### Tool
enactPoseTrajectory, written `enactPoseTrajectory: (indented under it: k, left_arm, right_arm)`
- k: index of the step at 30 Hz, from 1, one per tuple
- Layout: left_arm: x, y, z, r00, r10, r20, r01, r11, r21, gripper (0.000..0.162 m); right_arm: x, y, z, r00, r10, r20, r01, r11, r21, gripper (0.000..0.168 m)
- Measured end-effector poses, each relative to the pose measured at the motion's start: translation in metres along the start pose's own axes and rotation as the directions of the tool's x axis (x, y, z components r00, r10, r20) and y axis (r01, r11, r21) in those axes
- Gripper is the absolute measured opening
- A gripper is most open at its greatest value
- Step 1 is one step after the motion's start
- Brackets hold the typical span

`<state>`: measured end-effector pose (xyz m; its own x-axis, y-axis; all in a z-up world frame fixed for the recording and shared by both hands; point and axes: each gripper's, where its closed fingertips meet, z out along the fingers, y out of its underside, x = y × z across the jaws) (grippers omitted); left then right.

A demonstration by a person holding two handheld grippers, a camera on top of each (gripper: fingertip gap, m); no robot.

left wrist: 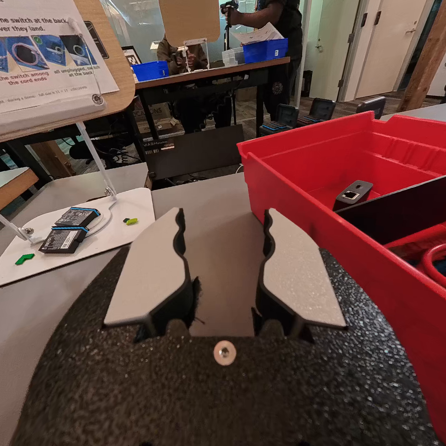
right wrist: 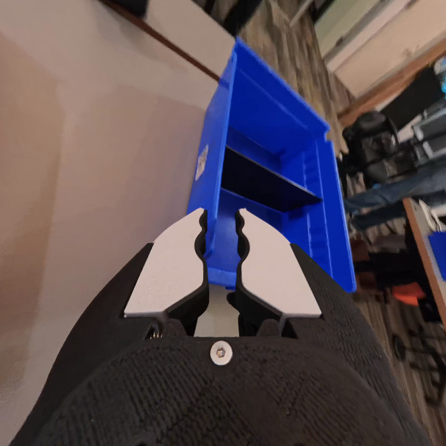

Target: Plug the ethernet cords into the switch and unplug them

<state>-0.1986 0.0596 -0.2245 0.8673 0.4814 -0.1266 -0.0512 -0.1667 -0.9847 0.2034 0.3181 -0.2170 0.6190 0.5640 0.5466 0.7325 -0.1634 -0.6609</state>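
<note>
Grey table point(left wrist: 212, 200) carried a red bin point(left wrist: 301, 183) at right, a white board point(left wrist: 135, 212) w/ 2 black batteries point(left wrist: 70, 229) at left. Pale tabletop point(right wrist: 108, 169) carried a blue bin point(right wrist: 277, 115).

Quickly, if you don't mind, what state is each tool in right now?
Left tool: open, holding nothing, over the table.
Right tool: shut on the blue bin wall.

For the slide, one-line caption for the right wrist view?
Right tool shut on the near wall of a blue divided bin, tilted over a pale tabletop.
</note>
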Motion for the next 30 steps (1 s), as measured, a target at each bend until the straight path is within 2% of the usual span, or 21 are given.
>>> enactPoseTrajectory:
  k: [2, 4, 5, 6, 9, 11, 13, 14, 17, 20, 23, 28, 30]
  left_arm:
    - [0.009, -0.006, -0.002, 0.998, -0.006, -0.064, 0.008, 1.000, 0.029, 0.055]
    - [0.025, -0.019, -0.010, 0.981, -0.032, -0.190, 0.047, 0.996, 0.079, 0.039]
    - [0.033, -0.027, -0.015, 0.963, -0.056, -0.262, 0.082, 0.993, 0.088, 0.038]
    - [0.040, -0.033, -0.021, 0.942, -0.089, -0.324, 0.122, 0.989, 0.083, 0.043]
    - [0.057, -0.041, -0.042, 0.843, -0.241, -0.481, 0.264, 0.964, -0.022, 0.074]
    - [0.072, -0.038, -0.058, 0.756, -0.339, -0.559, 0.324, 0.937, -0.130, 0.091]
    - [0.088, -0.032, -0.078, 0.686, -0.373, -0.625, 0.315, 0.926, -0.208, 0.110]
    - [0.093, -0.028, -0.086, 0.680, -0.368, -0.634, 0.290, 0.929, -0.227, 0.120]
    - [0.100, -0.011, -0.101, 0.729, -0.299, -0.616, 0.183, 0.952, -0.247, 0.124]
    - [0.118, 0.012, -0.113, 0.745, -0.239, -0.622, 0.050, 0.951, -0.305, 0.123]
    - [0.124, 0.033, -0.109, 0.795, -0.168, -0.583, -0.034, 0.947, -0.320, 0.110]
    - [0.125, 0.034, -0.097, 0.809, -0.213, -0.548, 0.037, 0.949, -0.314, 0.067]
    - [0.127, 0.031, -0.092, 0.797, -0.225, -0.561, 0.047, 0.948, -0.314, 0.062]
  right_arm:
    - [-0.014, -0.021, -0.015, 0.997, 0.002, 0.081, -0.012, 0.992, 0.124, 0.024]
    - [-0.042, -0.043, -0.032, 0.967, 0.024, 0.252, -0.084, 0.970, 0.227, 0.025]
    - [-0.057, -0.052, -0.040, 0.935, 0.025, 0.354, -0.124, 0.957, 0.261, 0.026]
    - [-0.072, -0.059, -0.047, 0.891, 0.026, 0.453, -0.170, 0.945, 0.279, 0.028]
    - [-0.106, -0.071, -0.065, 0.713, 0.069, 0.698, -0.322, 0.916, 0.239, 0.034]
    - [-0.123, -0.075, -0.077, 0.600, 0.064, 0.797, -0.377, 0.902, 0.211, 0.039]
    - [-0.134, -0.077, -0.085, 0.536, 0.039, 0.843, -0.400, 0.891, 0.213, 0.041]
    - [-0.139, -0.076, -0.088, 0.512, 0.017, 0.859, -0.397, 0.891, 0.219, 0.045]
    - [-0.147, -0.071, -0.083, 0.514, 0.010, 0.858, -0.384, 0.897, 0.220, 0.047]
    - [-0.161, -0.063, -0.081, 0.499, -0.010, 0.867, -0.350, 0.913, 0.212, 0.047]
    - [-0.165, -0.062, -0.081, 0.498, -0.017, 0.867, -0.359, 0.906, 0.225, 0.046]
    - [-0.165, -0.060, -0.083, 0.495, -0.035, 0.868, -0.351, 0.906, 0.237, 0.043]
    - [-0.166, -0.060, -0.085, 0.491, -0.047, 0.870, -0.345, 0.906, 0.244, 0.040]
